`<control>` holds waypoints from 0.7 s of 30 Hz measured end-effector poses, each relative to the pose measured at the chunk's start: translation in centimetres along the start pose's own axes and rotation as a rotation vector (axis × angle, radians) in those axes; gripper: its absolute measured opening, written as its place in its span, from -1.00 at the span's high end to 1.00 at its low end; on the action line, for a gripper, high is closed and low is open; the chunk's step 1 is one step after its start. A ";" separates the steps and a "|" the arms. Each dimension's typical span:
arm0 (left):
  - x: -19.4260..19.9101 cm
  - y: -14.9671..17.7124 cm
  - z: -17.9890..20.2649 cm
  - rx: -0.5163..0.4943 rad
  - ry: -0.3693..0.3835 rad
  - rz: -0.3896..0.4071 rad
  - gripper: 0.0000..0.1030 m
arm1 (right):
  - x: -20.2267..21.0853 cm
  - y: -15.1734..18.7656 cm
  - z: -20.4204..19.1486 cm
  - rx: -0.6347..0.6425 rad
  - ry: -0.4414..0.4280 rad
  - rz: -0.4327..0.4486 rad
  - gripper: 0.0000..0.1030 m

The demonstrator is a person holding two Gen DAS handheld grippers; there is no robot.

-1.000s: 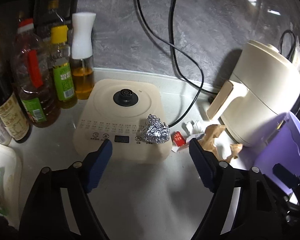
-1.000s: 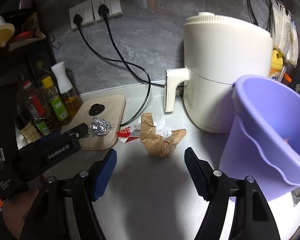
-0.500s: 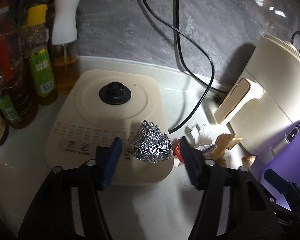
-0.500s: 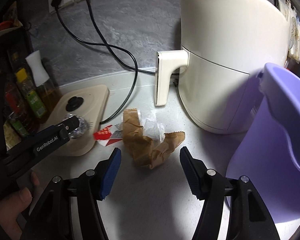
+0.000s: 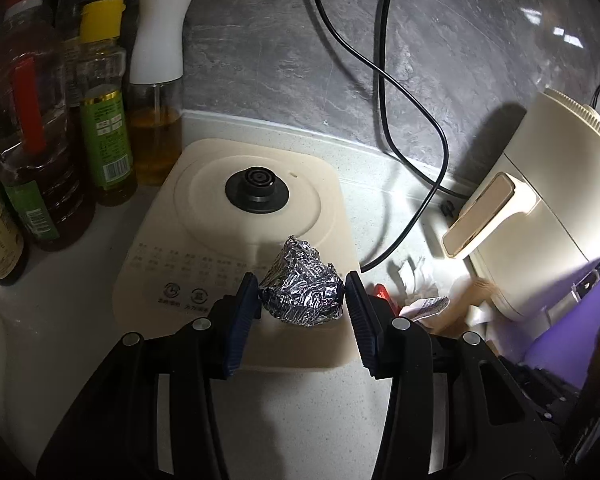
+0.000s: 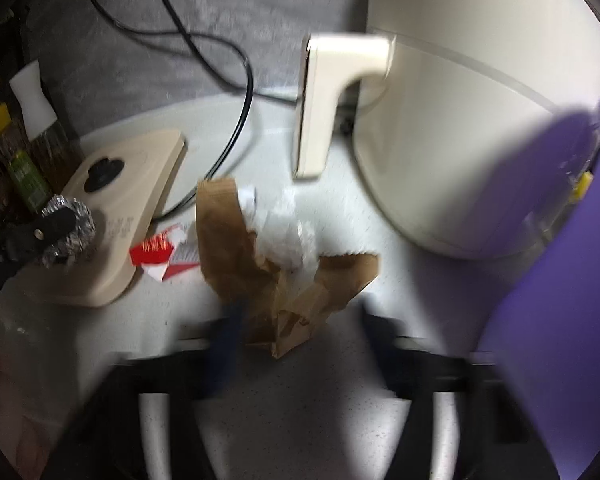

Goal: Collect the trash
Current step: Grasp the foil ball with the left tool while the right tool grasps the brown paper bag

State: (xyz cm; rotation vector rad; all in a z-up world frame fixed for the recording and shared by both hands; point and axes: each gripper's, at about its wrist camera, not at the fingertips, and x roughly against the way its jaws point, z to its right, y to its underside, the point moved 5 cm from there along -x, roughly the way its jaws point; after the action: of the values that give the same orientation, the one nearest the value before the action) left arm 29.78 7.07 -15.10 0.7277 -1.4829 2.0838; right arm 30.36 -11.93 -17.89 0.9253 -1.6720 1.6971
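Note:
A crumpled foil ball sits on the front right of the cream kettle base. My left gripper has its blue pads touching both sides of the ball, closed on it. The ball also shows in the right wrist view, with the left gripper over it. A crumpled brown paper bag lies on the counter with white tissue and a red-and-white wrapper beside it. My right gripper is open, blurred, its fingers flanking the bag's near end. A purple bin stands at right.
A cream air fryer stands behind the paper trash, handle facing me. Oil and sauce bottles line the left wall. Black power cords run down the grey backsplash across the counter.
My left gripper moved forward over the kettle base and narrowed onto the foil ball. My right gripper moved forward and down to the brown paper bag.

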 end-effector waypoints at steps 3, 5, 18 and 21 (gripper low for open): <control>0.9 -0.3 0.1 0.025 0.022 0.015 0.12 | 2.1 -0.1 -0.6 0.034 0.005 0.037 0.75; 1.6 -0.6 0.4 0.033 0.045 0.021 0.12 | 4.3 -0.2 -1.0 0.058 0.014 0.066 0.76; 6.7 -2.0 3.8 0.020 0.206 0.081 0.11 | 14.8 -1.6 -1.5 0.054 0.040 0.220 0.77; 7.9 -2.0 4.3 0.007 0.202 0.087 0.11 | 17.0 -1.8 -1.5 0.045 0.015 0.254 0.76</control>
State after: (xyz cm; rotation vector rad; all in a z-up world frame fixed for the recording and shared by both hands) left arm 25.83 4.20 -7.26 0.4467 -1.4187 2.1562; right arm 21.59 -11.44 -3.14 0.7435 -1.8103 1.9080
